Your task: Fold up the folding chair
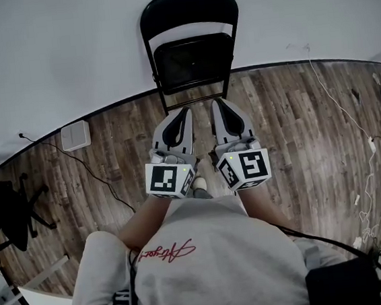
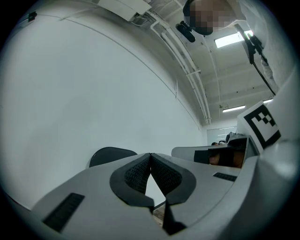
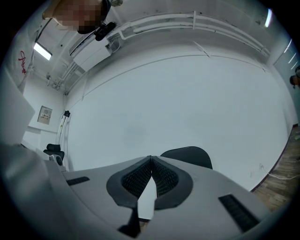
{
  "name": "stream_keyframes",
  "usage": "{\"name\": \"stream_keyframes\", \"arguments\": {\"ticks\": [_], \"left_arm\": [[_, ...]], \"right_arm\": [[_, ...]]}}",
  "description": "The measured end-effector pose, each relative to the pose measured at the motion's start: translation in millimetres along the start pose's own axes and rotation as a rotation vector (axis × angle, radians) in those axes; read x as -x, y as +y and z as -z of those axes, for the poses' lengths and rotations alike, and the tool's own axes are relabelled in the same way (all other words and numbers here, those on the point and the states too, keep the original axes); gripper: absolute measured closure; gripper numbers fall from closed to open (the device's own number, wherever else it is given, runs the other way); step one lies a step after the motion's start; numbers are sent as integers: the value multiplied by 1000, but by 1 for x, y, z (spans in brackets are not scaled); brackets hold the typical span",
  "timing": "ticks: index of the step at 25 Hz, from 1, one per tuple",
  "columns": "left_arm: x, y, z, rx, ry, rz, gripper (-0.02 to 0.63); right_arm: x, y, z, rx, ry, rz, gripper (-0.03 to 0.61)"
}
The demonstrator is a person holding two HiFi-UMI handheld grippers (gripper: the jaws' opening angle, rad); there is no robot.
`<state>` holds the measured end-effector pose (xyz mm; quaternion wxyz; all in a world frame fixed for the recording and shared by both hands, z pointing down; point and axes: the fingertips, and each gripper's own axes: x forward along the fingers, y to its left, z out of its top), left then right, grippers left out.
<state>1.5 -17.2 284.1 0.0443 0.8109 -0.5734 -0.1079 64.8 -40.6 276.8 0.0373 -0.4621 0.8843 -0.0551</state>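
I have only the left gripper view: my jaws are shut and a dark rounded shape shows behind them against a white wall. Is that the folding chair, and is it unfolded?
Observer: Yes. The head view shows the black metal folding chair standing open, seat down, on the brown wood-plank floor.
Operator: Where is the other gripper?
Observer: The right gripper is level with the left gripper, side by side, and both point at the chair's front.
Operator: Is it holding anything?
Observer: No. The right gripper view shows its jaws together with nothing between them.
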Motion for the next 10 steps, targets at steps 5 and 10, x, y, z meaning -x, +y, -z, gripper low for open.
{"name": "stream_keyframes", "arguments": {"ticks": [5,10], "left_arm": [[4,6,-5,-1,-18,11,598],[0,10,-10,0,-32,14,598]], "right_arm": [[0,11,1,0,0,-3,562],[-5,13,0,1,2,-5,563]]}}
